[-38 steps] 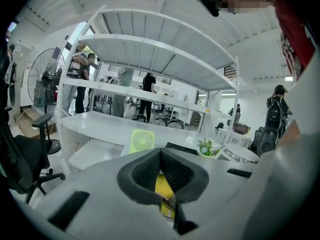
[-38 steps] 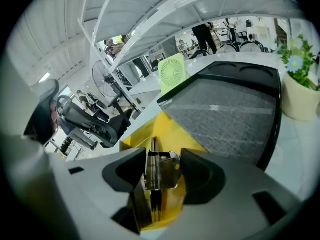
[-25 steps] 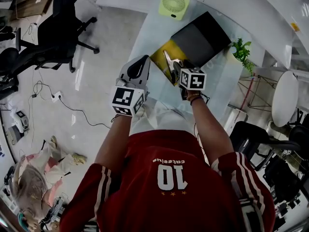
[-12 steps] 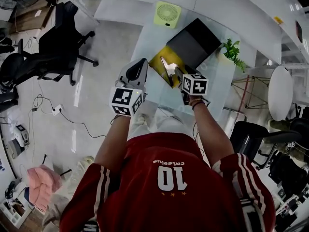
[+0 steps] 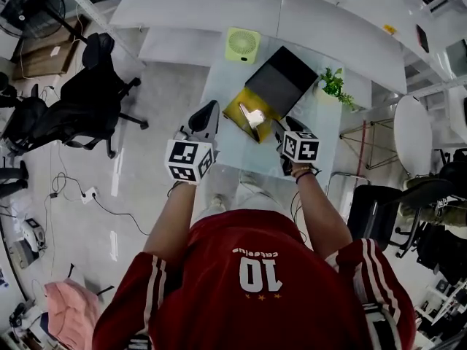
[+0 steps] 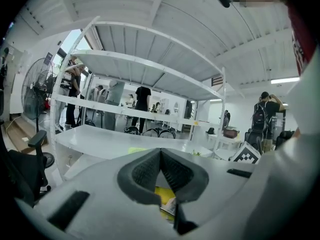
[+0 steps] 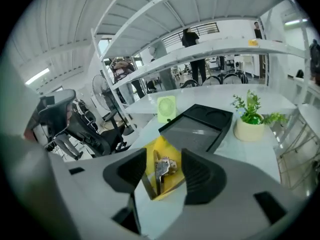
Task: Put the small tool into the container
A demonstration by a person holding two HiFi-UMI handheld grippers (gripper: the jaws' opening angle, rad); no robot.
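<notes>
- Small metal tool (image 5: 255, 115) now sits in the yellow container (image 5: 237, 112); right gripper (image 7: 165, 173) let go, jaws wide.
- Left gripper (image 6: 160, 160) pinched together, empty. Basically done.

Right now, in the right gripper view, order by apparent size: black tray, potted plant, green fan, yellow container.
1. black tray.
2. yellow container and potted plant look alike; the container is partly hidden.
3. green fan, smallest.

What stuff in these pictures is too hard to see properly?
- Small silver metal tool: head view, too tiny to tell its kind.
- Yellow open container: left gripper view, mostly hidden behind the shut left claw.
- Standing people far behind: left gripper view, too small to tell what they do.
</notes>
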